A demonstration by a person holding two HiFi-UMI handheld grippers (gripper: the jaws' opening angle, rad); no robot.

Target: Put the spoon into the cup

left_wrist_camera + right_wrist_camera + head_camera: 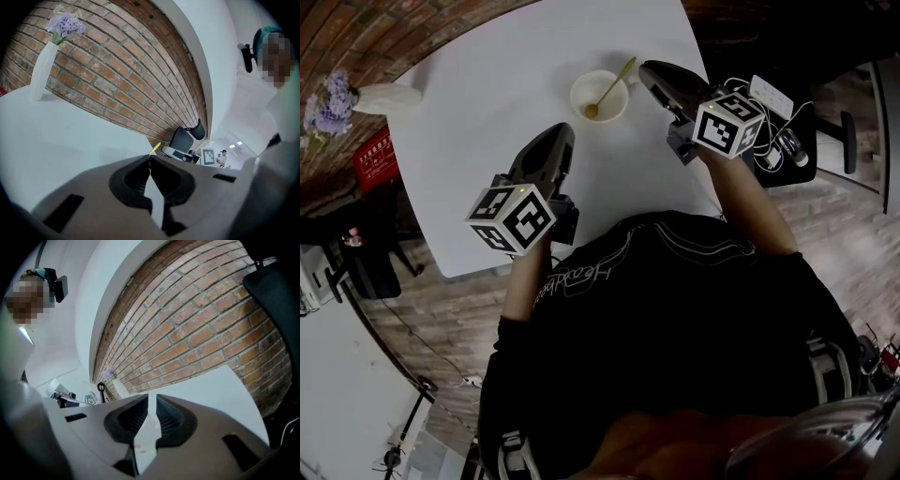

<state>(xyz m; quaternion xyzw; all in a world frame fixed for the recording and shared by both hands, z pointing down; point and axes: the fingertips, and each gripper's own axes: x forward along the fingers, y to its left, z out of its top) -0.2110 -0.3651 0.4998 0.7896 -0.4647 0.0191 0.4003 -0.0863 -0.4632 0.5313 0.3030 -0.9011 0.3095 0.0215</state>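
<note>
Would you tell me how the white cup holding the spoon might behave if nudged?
The cup looks low and wide, so it would probably slide on the smooth table rather than tip. The spoon leans loosely over its rim, so it may shift.

Table (487, 141): white, standing against a brick wall.
Cup (599, 97): white, sitting upright on the table toward its right side.
Vase (41, 70): white, holding purple flowers, standing upright at the table's far left corner, well apart from the cup.
</note>
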